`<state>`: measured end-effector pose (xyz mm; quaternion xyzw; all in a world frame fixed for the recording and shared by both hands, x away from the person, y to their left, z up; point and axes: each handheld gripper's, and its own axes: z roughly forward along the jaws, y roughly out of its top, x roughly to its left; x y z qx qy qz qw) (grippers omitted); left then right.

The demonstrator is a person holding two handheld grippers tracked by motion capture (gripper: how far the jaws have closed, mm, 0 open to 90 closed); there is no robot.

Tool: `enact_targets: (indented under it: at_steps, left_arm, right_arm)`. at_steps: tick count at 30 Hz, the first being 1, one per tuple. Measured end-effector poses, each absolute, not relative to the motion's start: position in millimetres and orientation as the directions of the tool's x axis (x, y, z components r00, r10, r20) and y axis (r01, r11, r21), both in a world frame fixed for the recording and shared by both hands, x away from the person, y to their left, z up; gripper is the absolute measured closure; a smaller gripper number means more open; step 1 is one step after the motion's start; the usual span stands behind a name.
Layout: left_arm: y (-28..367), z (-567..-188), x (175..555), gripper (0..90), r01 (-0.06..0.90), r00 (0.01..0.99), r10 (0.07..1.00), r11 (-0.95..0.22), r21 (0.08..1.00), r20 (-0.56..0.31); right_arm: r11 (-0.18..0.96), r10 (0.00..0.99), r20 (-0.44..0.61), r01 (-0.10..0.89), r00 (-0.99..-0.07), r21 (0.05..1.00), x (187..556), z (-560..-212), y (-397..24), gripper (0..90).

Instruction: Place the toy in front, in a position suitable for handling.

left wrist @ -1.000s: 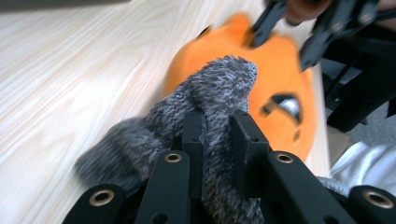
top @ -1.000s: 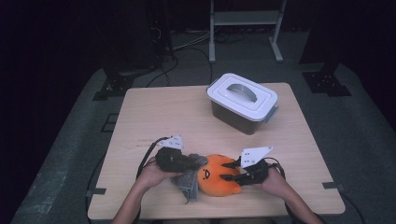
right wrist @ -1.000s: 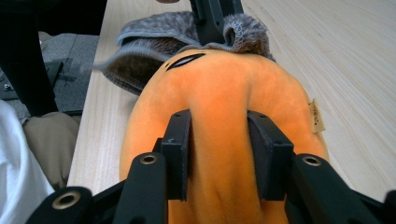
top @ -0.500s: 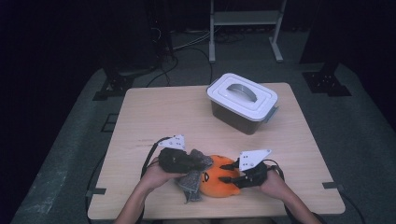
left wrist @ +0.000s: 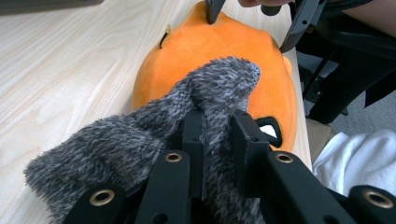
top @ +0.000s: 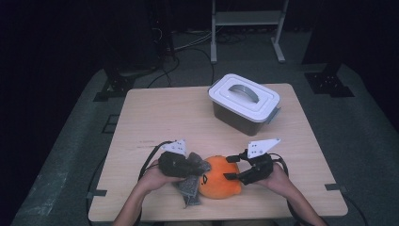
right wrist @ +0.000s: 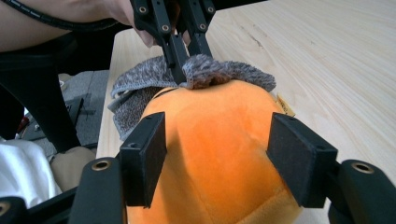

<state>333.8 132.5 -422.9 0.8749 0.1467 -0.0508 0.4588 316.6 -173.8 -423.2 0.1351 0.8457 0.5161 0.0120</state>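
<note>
A: Left gripper [top: 200, 165] fingers [left wrist: 194, 135] clamped on the fuzzy grey cloth [left wrist: 140, 140], draped over the orange plush [top: 219, 181] near the front edge of the table [top: 160, 113].

B: Right gripper [top: 231, 167] fingers [right wrist: 144, 154] just opening, straddling the plush, pads apparently off it.

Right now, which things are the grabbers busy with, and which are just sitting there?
Busy with:
- grey fuzzy cloth, pinched by the left gripper
- orange plush toy, between the right gripper jaws, which just opened

Just sitting:
- lidded plastic box
- table
</note>
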Motion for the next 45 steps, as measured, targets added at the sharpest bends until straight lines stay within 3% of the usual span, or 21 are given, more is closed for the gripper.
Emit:
enact_targets:
  at_steps: [5,11,15,19,20,22,30,36,45]
  left_arm:
    - [132.3,-422.5,333.6,77.5,0.298,0.954,0.207,-0.536,0.790,-0.219]
    - [133.9,-423.7,334.4,77.4,0.302,0.952,0.205,-0.527,0.794,-0.226]
    - [133.6,-424.5,334.5,77.3,0.304,0.952,0.200,-0.525,0.795,-0.232]
    - [133.4,-423.5,334.9,77.4,0.311,0.949,0.205,-0.508,0.803,-0.237]
    - [134.2,-421.4,335.8,77.5,0.315,0.948,0.209,-0.486,0.816,-0.241]
    - [134.8,-419.4,336.2,78.0,0.315,0.947,0.214,-0.476,0.821,-0.239]
    - [135.0,-404.6,334.2,78.2,0.296,0.948,0.237,-0.403,0.866,-0.214]
    - [137.8,-418.9,339.0,78.3,0.324,0.936,0.289,-0.491,0.809,-0.199]
    - [131.2,-408.4,333.9,78.2,0.297,0.945,0.266,-0.456,0.839,-0.190]
  right_arm:
    - [0.440,0.244,0.117,0.217,-0.963,0.871,316.9,-420.8,-178.0,35.3]
    - [0.424,0.292,0.124,0.245,-0.948,0.872,318.7,-417.9,-190.0,28.4]
    - [0.465,0.305,0.157,0.291,-0.939,0.836,319.6,-434.1,-180.0,27.3]
    - [0.473,0.315,0.130,0.275,-0.940,0.837,316.9,-434.3,-174.0,37.6]
    - [0.484,0.319,0.079,0.235,-0.944,0.843,313.5,-430.0,-173.3,47.7]
    - [0.491,0.320,0.030,0.193,-0.947,0.850,310.1,-425.2,-171.7,51.7]
    - [0.490,0.305,-0.097,0.069,-0.947,0.869,303.4,-412.5,-170.8,55.0]
    - [0.513,0.298,-0.091,0.079,-0.950,0.855,308.7,-418.5,-176.8,54.6]
    - [0.493,0.268,-0.073,0.071,-0.961,0.867,303.4,-420.9,-171.7,54.5]
